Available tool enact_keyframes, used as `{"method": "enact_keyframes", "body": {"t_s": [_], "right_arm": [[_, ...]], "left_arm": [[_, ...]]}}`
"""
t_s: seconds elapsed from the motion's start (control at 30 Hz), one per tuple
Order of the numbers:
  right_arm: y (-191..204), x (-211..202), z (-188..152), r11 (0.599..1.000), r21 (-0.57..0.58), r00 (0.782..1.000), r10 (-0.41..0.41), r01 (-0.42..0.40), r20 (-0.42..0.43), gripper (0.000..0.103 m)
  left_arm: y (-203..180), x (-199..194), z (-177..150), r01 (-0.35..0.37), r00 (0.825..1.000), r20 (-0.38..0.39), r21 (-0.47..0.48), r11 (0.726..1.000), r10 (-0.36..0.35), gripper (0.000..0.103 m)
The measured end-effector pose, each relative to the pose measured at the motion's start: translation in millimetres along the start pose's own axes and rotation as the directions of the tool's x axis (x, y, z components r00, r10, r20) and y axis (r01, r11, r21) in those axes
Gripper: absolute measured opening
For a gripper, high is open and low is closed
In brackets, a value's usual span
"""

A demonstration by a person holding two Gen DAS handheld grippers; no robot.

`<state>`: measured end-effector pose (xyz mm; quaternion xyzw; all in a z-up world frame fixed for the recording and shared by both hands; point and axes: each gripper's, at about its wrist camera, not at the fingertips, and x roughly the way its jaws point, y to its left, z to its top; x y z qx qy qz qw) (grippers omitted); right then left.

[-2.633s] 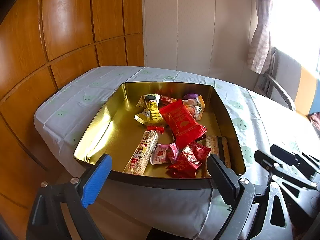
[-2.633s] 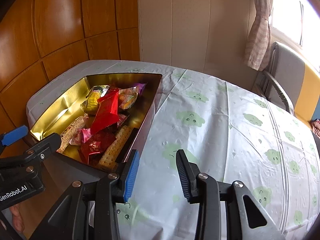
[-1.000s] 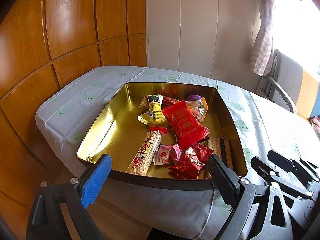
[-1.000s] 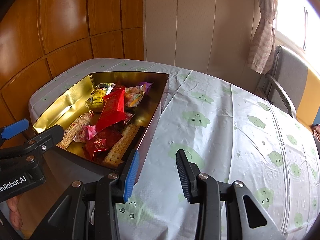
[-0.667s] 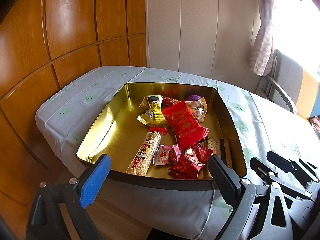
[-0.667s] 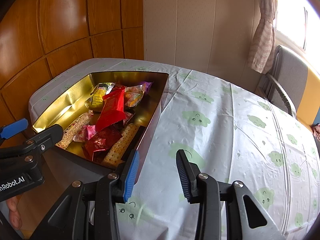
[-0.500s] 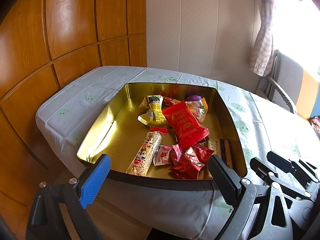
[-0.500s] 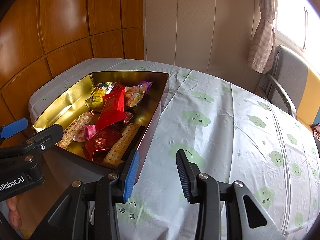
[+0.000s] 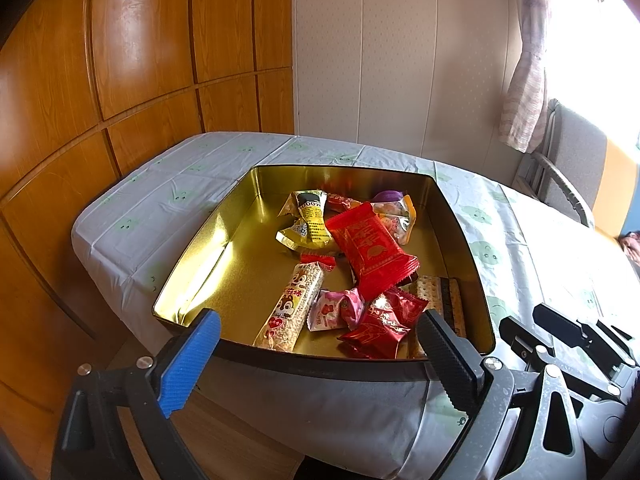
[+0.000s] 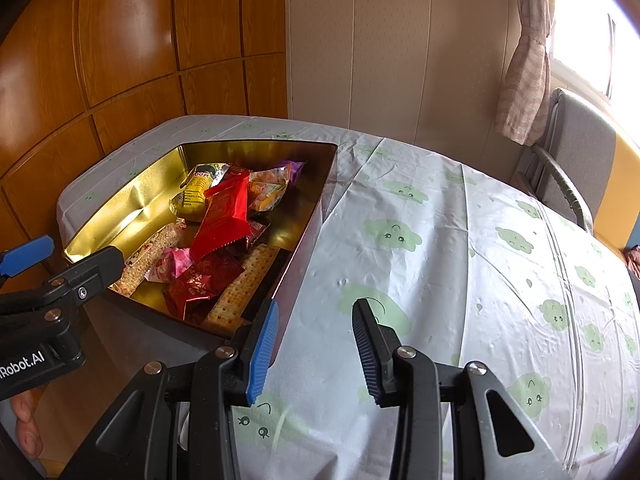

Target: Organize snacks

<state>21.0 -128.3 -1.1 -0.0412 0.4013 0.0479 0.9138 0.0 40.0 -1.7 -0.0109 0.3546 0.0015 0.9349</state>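
A gold tin [image 9: 208, 256] stands at the table's near left corner and holds several snacks: a large red packet [image 9: 370, 250], a yellow packet [image 9: 310, 220], a long rice bar [image 9: 290, 310], a pink candy [image 9: 336, 310], a crinkled red packet [image 9: 384, 326] and a cracker pack [image 9: 438, 296]. The tin [image 10: 316, 216] and red packet [image 10: 224, 214] also show in the right wrist view. My left gripper [image 9: 316, 356] is wide open and empty, just short of the tin's near rim. My right gripper [image 10: 314, 350] is open and empty, above the tablecloth right of the tin.
The table wears a white cloth with green cloud prints [image 10: 460, 264]. Wooden wall panels [image 9: 120, 80] stand left and behind. A grey chair [image 10: 568, 168] and a curtain [image 10: 524, 56] are at the far right by the window.
Over the last 2.6 s both views drew back and up slightly from the tin. Both grippers stayed open and empty.
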Motion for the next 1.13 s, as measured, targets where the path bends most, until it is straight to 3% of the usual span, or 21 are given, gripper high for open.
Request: {"method": "enact_keyframes", "body": {"t_s": [0.93, 1.13], "right_arm": [[0.5, 4.0, -2.3, 1.000, 0.000, 1.000, 0.002, -0.002, -0.006, 0.039], [-3.4, 5.2, -2.7, 1.000, 0.011, 1.000, 0.006, -0.006, -0.007, 0.039]], "left_arm": [[-0.6, -0.8, 1.6, 0.010, 1.000, 0.009, 0.009, 1.000, -0.011, 0.099], [-4.0, -5.2, 2.7, 0.020, 0.999, 0.035, 0.024, 1.000, -0.020, 0.093]]}}
